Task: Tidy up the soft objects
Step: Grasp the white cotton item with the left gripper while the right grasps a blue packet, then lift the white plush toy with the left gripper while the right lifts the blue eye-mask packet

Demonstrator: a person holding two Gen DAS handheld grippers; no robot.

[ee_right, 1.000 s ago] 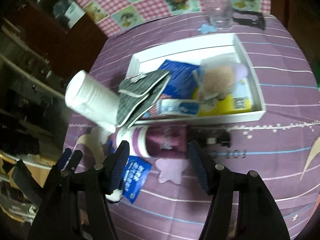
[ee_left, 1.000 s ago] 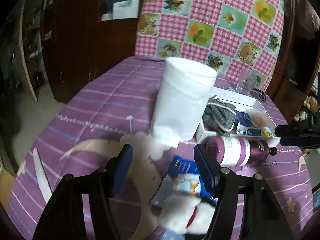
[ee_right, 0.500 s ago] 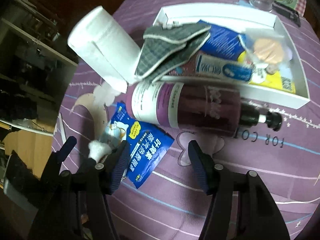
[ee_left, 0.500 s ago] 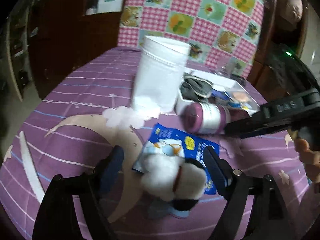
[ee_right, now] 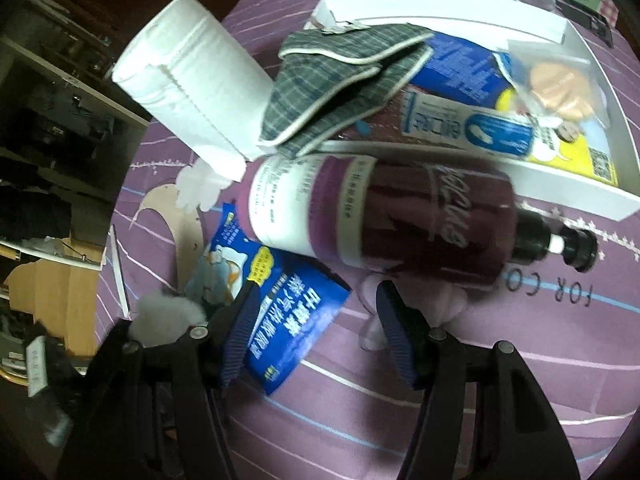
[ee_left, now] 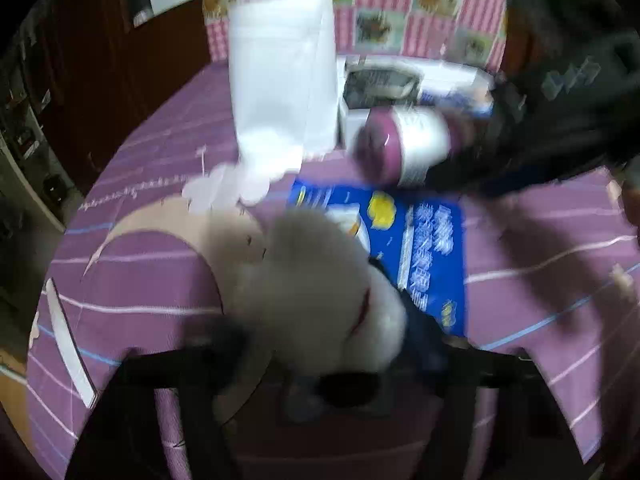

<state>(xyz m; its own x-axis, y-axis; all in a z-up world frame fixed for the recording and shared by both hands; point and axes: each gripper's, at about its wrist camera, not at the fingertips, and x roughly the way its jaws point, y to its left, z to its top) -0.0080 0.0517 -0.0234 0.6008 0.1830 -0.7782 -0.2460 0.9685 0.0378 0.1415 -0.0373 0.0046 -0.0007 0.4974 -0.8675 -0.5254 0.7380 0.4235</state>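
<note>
Left wrist view: the fluffy white plush toy (ee_left: 320, 292) lies on the purple striped counter (ee_left: 160, 288), directly between the jaws of the left tool (ee_left: 324, 356), which are closing on it; contact cannot be confirmed through blur.

Right wrist view: the right tool (ee_right: 316, 328) stands half open and empty above the flat blue printed packet (ee_right: 292, 320). The toy (ee_right: 168, 312) lies to its left, so the left tool is judged nearer.
</note>
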